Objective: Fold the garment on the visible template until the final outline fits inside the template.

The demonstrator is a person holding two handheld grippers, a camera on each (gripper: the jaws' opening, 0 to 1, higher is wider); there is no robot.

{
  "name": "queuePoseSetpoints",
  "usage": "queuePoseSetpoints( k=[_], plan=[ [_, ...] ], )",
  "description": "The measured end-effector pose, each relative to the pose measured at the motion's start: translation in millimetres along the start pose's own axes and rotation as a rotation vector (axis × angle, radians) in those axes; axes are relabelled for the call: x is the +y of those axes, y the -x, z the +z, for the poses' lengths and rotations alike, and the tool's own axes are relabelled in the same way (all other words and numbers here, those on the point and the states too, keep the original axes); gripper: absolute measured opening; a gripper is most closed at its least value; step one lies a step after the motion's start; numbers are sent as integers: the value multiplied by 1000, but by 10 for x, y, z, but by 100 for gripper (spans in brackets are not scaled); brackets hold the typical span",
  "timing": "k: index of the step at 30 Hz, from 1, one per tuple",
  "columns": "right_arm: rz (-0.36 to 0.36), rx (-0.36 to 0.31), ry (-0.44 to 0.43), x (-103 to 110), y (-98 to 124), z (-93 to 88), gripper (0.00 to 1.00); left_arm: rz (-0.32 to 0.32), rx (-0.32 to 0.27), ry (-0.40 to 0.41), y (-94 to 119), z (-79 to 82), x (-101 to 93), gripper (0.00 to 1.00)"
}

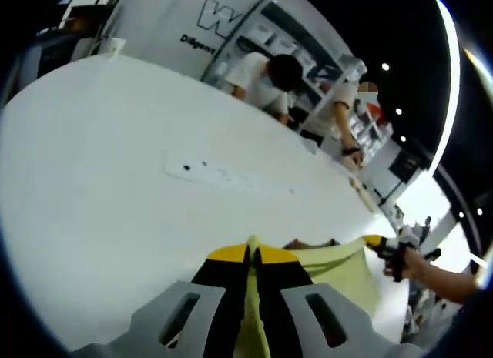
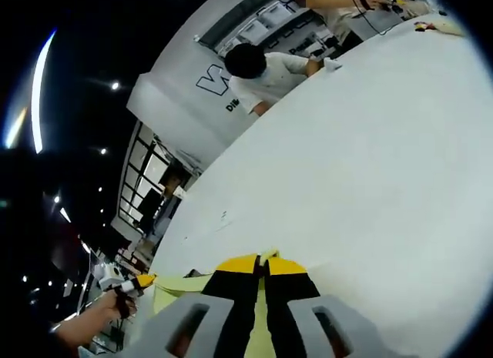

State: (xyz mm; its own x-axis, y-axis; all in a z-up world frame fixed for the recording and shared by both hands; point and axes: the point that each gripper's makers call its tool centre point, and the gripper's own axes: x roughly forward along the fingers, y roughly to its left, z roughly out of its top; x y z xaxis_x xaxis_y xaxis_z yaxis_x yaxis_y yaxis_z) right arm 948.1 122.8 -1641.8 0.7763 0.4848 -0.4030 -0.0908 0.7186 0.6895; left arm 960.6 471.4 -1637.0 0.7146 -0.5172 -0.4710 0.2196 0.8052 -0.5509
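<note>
A pale yellow garment (image 1: 343,269) hangs stretched between my two grippers above the white table (image 1: 115,181). My left gripper (image 1: 253,249) is shut on one edge of the cloth, which runs down between its jaws. In that view my right gripper (image 1: 377,242) pinches the far corner, held by a person's hand. In the right gripper view my right gripper (image 2: 263,259) is shut on the yellow garment (image 2: 173,285), and my left gripper (image 2: 139,281) holds the other end at the left. I cannot make out a template.
The white table (image 2: 370,158) spreads wide under both grippers, with a pale patch bearing small dark marks (image 1: 223,173). Two people (image 1: 269,77) lean over its far edge. Shelving and a wall with lettering stand behind them.
</note>
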Motion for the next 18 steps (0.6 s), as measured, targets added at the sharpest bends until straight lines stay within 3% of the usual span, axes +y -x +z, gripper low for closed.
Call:
queuePoseSetpoints(
  k=[2, 3, 4, 5, 6, 8, 11, 18],
  plan=[
    [-43, -50, 44, -90, -4, 105, 25, 22, -84, -28, 5, 148, 44, 13],
    [-55, -79, 48, -110, 8, 176, 43, 32, -115, -25, 30, 219, 56, 22],
    [-48, -97, 50, -95, 27, 223, 50, 28, -137, -15, 42, 279, 49, 29],
    [-43, -112, 55, -86, 52, 270, 51, 15, -158, -10, 57, 341, 73, 35],
    [-42, -120, 50, -83, 98, 309, 44, 5, -181, -7, 85, 412, 84, 37],
    [-43, -140, 36, -91, 143, 364, 35, 3, -183, -4, 107, 442, 77, 31],
    [-50, -179, 33, -127, 248, 441, 40, 20, -212, -38, 208, 534, 113, 33],
    [-43, -187, 55, -106, 443, 360, 37, 41, -210, -69, 416, 381, 108, 36]
  ],
)
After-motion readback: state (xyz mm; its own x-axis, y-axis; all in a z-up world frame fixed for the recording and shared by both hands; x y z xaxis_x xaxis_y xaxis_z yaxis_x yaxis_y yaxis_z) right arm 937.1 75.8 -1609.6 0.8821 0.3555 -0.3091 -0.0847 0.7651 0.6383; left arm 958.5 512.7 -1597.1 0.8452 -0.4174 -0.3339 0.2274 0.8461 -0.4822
